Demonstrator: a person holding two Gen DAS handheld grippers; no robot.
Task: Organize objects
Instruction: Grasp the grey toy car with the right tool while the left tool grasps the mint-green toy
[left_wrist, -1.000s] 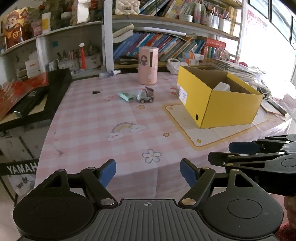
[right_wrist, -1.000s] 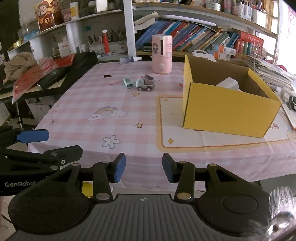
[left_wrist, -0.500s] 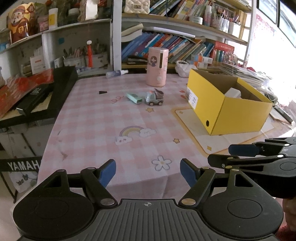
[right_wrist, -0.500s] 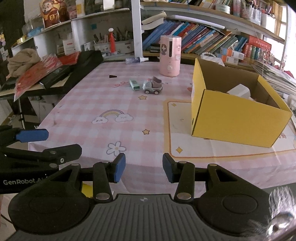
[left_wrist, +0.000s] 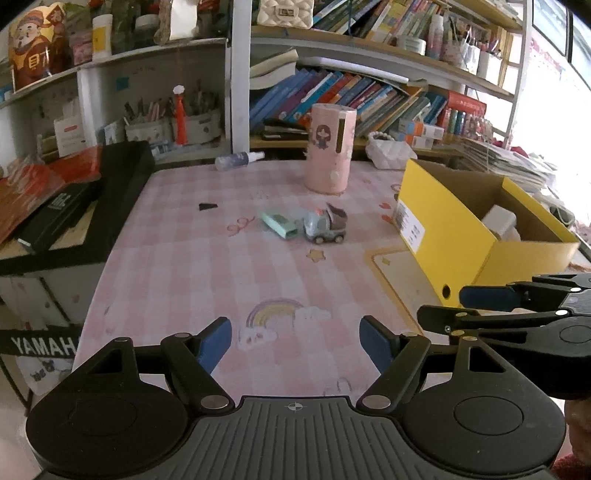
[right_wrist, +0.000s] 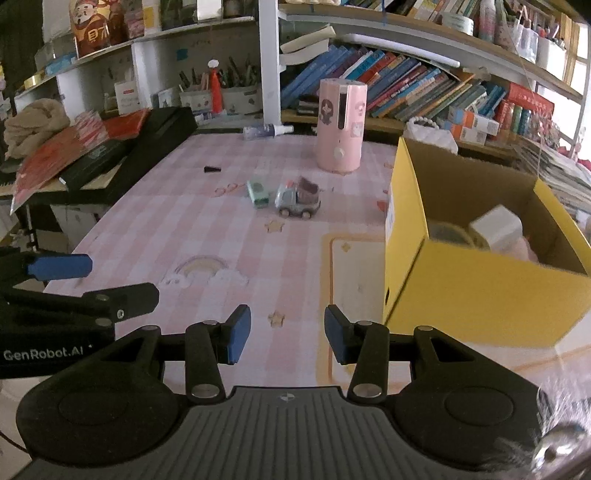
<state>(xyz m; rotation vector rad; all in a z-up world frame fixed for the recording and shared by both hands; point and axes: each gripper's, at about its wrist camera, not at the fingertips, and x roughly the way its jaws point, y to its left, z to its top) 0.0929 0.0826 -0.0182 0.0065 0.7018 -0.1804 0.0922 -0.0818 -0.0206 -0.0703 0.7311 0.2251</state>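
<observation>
A small grey toy truck (left_wrist: 325, 227) (right_wrist: 297, 201) stands mid-table, with a flat green block (left_wrist: 279, 223) (right_wrist: 257, 192) touching its left side. To the right is an open yellow cardboard box (left_wrist: 461, 236) (right_wrist: 480, 291) with a white box (right_wrist: 496, 227) and other items inside. My left gripper (left_wrist: 295, 339) is open and empty over the near part of the table, well short of the truck. Beside it on the right, my right gripper (right_wrist: 288, 332) is open more narrowly, nothing between its pads, close to the yellow box's near corner.
A tall pink cylinder (left_wrist: 328, 147) stands behind the truck. A spray bottle (left_wrist: 238, 160) and a small black piece (left_wrist: 208, 206) lie further left. A black keyboard case (left_wrist: 110, 192) borders the table's left edge. Crowded bookshelves (left_wrist: 351, 92) line the back.
Both grippers have moved forward over the pink checked table, so the truck, green block and yellow box look nearer. Neither pair of jaws has changed its width.
</observation>
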